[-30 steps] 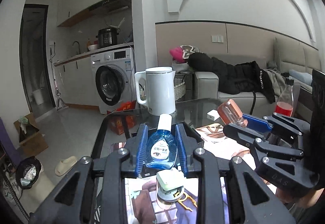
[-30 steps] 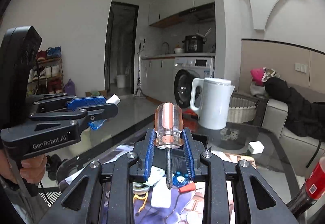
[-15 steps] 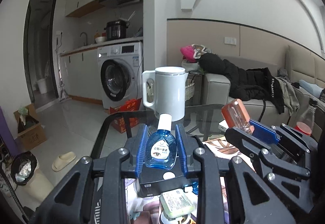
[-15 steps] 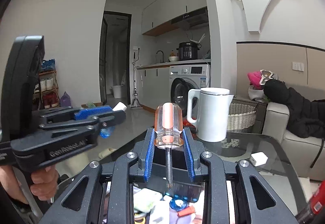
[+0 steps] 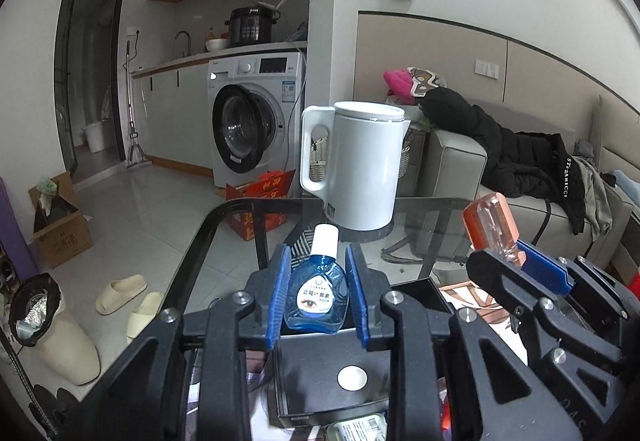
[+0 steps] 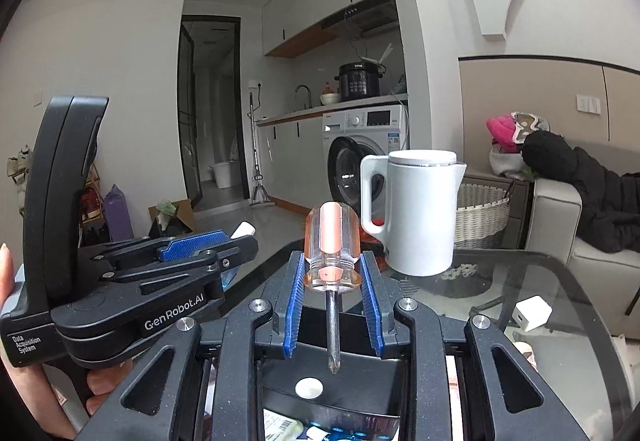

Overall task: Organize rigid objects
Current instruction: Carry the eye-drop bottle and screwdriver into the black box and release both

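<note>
Both grippers are rising from the cluttered mat toward a black box (image 5: pixel 332 373) on the glass worktop (image 6: pixel 540 281), the left gripper (image 5: pixel 316 301) clamping the blue eye-drop bottle (image 5: pixel 316 295) and the right gripper (image 6: pixel 330 301) clamping the orange-handled screwdriver (image 6: pixel 330 241), suggesting both are heading for the box.

The black box (image 5: pixel 332 373) was partly hidden behind the left gripper (image 5: pixel 316 305), and its near side ran off the bottom edge. The eye drop bottle (image 5: pixel 316 299) had words too small to read. In the right view, small things below the black box (image 6: pixel 340 381) were cut off.
</note>
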`<state>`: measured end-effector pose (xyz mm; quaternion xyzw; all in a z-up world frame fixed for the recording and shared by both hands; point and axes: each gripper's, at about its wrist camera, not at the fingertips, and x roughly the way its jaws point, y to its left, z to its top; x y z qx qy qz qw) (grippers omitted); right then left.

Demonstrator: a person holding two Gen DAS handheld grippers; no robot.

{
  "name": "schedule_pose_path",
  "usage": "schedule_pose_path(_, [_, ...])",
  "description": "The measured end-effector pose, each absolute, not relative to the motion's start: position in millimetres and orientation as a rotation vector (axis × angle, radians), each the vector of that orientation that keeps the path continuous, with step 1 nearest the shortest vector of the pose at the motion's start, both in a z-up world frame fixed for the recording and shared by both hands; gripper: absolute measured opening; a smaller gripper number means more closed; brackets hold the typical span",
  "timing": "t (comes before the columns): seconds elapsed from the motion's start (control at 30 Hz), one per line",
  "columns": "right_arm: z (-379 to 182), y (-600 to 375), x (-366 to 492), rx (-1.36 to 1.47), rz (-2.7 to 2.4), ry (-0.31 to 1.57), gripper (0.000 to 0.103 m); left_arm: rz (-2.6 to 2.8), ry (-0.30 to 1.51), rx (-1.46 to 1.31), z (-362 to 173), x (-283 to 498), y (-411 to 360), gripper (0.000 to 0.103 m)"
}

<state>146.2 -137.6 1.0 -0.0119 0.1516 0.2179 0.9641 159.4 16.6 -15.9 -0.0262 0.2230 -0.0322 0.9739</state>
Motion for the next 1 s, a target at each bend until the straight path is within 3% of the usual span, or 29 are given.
schedule_pose_path(0.63, [-66, -128, 233, -0.038, 0.435, 0.749, 0.027, -0.052, 0.879, 0.006, -94, 228, 0, 0.026])
schedule_pose_path(0.77, [-82, -132, 245, -0.026, 0.429, 0.865, 0.027, -0.068, 0.909, 0.037, -97, 229, -7, 0.027])
schedule_pose_path(1.0, [-86, -127, 244, -0.064, 0.419, 0.895, 0.027, -0.070, 0.905, 0.057, -97, 228, -9, 0.030])
